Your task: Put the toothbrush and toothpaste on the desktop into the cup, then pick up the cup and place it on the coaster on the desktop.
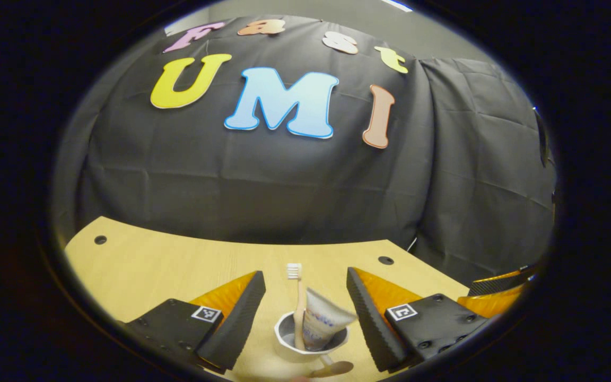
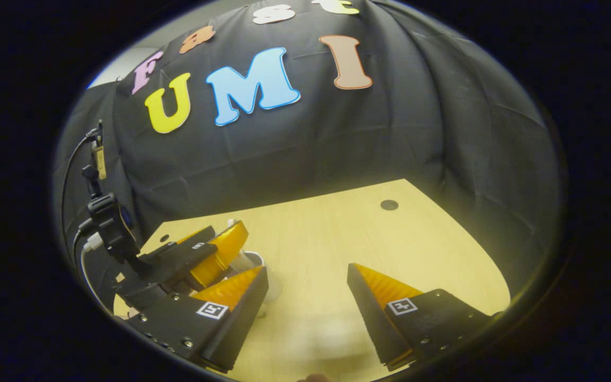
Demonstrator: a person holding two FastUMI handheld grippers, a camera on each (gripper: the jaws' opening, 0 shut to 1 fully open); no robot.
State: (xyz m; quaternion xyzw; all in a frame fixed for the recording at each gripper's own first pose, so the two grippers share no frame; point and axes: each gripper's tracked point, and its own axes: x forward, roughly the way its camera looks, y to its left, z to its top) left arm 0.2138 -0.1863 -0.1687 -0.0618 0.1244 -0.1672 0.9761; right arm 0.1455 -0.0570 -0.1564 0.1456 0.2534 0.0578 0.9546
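We saw the toothbrush (image 1: 296,297) and toothpaste (image 1: 321,322) already standing in the cup (image 1: 305,347) on the desk (image 1: 167,265), the left gripper (image 1: 305,307) straddling it with fingers apart (right gripper (image 2: 308,297) likewise apart, idle), so we judged closing on the cup came next.

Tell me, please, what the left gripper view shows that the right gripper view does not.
Left gripper view: the toothbrush and toothpaste standing in the cup, between the open left gripper's fingers. Right gripper view: the open right gripper over the desktop, and the left gripper's camera mount and cables off to the side, with a bit of the cup's rim behind it. Both: the wooden desktop and the black cloth wall.
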